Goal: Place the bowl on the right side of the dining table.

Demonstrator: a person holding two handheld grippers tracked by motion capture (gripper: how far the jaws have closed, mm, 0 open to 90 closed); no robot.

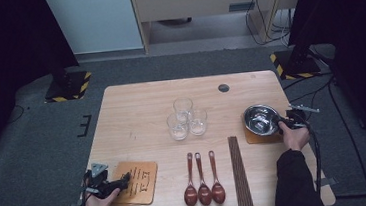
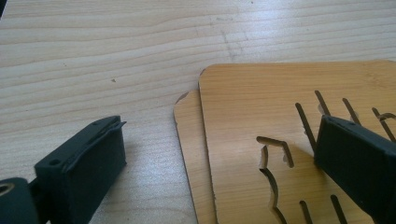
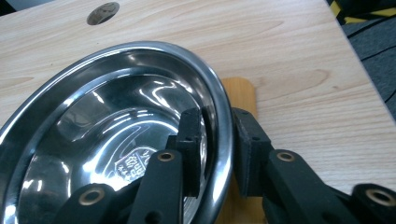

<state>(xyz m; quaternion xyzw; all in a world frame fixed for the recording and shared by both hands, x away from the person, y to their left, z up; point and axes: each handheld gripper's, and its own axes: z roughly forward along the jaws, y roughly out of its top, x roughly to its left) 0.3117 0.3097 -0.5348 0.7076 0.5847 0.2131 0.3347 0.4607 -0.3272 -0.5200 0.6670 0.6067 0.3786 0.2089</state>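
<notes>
Steel bowl [image 1: 261, 119] at right of frame on wooden coaster [image 1: 254, 137], rim pinched between right gripper [image 3: 217, 140] jaws. Left gripper [image 2: 219, 154] lower left, jaws wide astride stacked mats [image 2: 280, 93].

No legible text; emblem inside steel bowl [image 3: 133, 161] unreadable.

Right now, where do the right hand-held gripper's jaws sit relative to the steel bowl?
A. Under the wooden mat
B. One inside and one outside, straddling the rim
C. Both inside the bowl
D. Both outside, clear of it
B: in the right gripper view the right hand-held gripper has one jaw inside the steel bowl and the other outside its rim, above the wooden mat.
</notes>
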